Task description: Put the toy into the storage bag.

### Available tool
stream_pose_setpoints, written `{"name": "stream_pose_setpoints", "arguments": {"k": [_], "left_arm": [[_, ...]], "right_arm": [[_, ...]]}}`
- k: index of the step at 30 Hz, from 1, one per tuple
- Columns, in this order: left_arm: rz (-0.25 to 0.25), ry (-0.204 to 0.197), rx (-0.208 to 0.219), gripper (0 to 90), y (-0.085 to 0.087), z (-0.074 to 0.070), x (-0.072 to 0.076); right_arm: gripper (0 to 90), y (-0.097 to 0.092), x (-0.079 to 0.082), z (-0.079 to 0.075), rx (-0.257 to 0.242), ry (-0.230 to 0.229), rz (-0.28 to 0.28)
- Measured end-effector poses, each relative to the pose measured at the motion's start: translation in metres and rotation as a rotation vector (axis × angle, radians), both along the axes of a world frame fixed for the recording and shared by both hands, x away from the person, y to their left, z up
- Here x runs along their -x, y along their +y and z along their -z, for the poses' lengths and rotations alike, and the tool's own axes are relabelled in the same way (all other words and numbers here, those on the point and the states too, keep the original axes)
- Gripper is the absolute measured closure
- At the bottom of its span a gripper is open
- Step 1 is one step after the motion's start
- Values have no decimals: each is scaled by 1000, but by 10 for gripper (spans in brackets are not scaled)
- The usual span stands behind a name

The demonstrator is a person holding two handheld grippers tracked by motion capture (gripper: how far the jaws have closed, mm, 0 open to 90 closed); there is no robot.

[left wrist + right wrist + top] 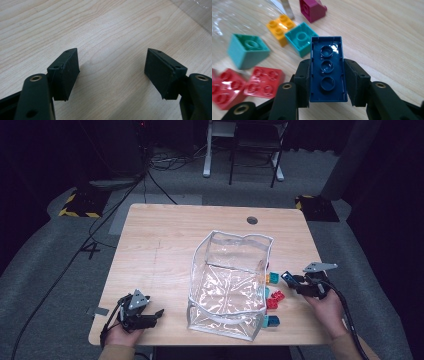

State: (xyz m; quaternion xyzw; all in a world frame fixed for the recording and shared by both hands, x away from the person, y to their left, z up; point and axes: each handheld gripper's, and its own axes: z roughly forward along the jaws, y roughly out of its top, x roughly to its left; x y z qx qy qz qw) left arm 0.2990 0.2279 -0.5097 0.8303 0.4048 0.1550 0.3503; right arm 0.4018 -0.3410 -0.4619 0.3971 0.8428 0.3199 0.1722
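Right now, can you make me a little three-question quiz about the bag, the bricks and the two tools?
1. True or false: the left tool is holding a brick.
2. What colour is the long brick in the right tool? A red, B dark blue, C yellow.
3. Fill in: the clear plastic bag stands ___ the two tools.

Key: 1 false, its jaws are open over the bare table. 2 B. 3 between.
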Motion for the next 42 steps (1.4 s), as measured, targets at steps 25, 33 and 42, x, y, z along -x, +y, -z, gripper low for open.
{"name": "stream_pose_setpoints", "arguments": {"k": [25,33,42], "left_arm": [[-23,7,-5,222,-2,0,-6],[-21,7,-6,222,-2,0,-6],[-22,8,-8,222,-2,0,-7]], "right_arm": [[595,-4,25,-89,-125,-82,-92],[595,6,33,-115,-143,-103,-137],[595,26,49,-152,-192,-129,-231]]}}
